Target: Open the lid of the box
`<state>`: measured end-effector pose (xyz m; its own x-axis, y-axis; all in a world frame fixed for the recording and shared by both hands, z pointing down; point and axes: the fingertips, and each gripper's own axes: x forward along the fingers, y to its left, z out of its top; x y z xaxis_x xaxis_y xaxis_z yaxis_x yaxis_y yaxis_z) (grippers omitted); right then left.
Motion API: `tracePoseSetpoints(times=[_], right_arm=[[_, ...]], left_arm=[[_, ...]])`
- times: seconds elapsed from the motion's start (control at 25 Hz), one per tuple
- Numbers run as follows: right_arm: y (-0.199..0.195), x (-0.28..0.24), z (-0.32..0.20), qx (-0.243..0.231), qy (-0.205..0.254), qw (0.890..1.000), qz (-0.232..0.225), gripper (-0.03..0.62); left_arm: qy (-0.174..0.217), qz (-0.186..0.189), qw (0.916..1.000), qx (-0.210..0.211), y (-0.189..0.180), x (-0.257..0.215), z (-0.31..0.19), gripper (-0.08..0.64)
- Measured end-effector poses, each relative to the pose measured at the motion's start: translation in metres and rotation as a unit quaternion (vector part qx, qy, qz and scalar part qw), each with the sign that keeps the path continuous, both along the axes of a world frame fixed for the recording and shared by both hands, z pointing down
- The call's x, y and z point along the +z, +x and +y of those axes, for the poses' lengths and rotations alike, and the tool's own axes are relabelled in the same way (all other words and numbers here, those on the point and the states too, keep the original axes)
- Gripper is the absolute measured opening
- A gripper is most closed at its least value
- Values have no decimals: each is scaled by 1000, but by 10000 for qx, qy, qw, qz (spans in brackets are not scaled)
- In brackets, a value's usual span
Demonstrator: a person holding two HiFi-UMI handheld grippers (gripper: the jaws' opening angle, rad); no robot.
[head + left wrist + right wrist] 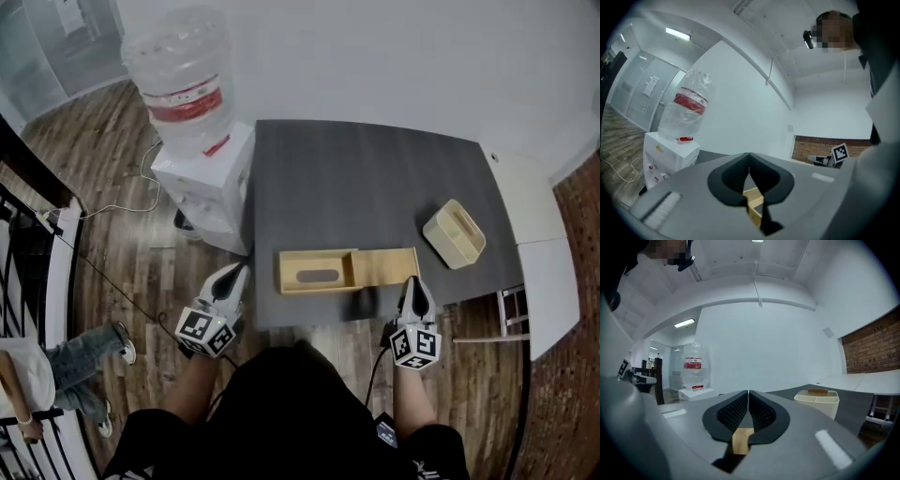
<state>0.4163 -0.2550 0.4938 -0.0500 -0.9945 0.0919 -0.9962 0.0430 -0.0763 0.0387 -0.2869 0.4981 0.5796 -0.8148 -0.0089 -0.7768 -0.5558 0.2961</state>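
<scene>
Both grippers sat at the near edge of the dark table (356, 178). The left gripper (240, 271) had its jaws pressed together with nothing between them; pale wood showed only below and behind the closed tips in its own view. The right gripper (415, 281) was likewise closed tip to tip and empty, with a strip of wood visible beneath the jaw roots. The wooden box (317, 272) lay lengthwise just ahead of the jaws, its left end ahead and to the right of the left jaws and apart from them. A plain flat panel (384, 266) extended from the box toward the right jaws, its end just at their tips; contact could not be told. I judged the panel to be a sliding lid partly drawn, though this was not certain. The box looked like thin, rigid, smooth-finished wood, so probably light and apt to skid on the table rather than stay put. The left jaws would best brace or pinch the left end wall, while the right jaws took the panel's thin free edge and pulled along the length. A cream container (454, 233) stood beyond the right jaws, well clear.
</scene>
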Motion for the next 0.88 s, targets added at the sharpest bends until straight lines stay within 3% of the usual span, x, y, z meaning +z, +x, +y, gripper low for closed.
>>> tracePoseSetpoints(times=[0.44,0.6,0.76,0.88], right_arm=[[-42,-8,83,-147,68,9999,-44,2],[-51,-10,87,-371,117,9992,54,2],[-43,-9,86,-354,25,9992,-201,0],[-39,-13,88,-439,72,9990,80,0]], left_arm=[[312,-167,9981,502,4,-8,67,0],[451,-218,9977,454,2,-13,74,0],[447,-223,9979,423,5,-13,72,0],[450,-104,9981,415,13,-19,70,0]])
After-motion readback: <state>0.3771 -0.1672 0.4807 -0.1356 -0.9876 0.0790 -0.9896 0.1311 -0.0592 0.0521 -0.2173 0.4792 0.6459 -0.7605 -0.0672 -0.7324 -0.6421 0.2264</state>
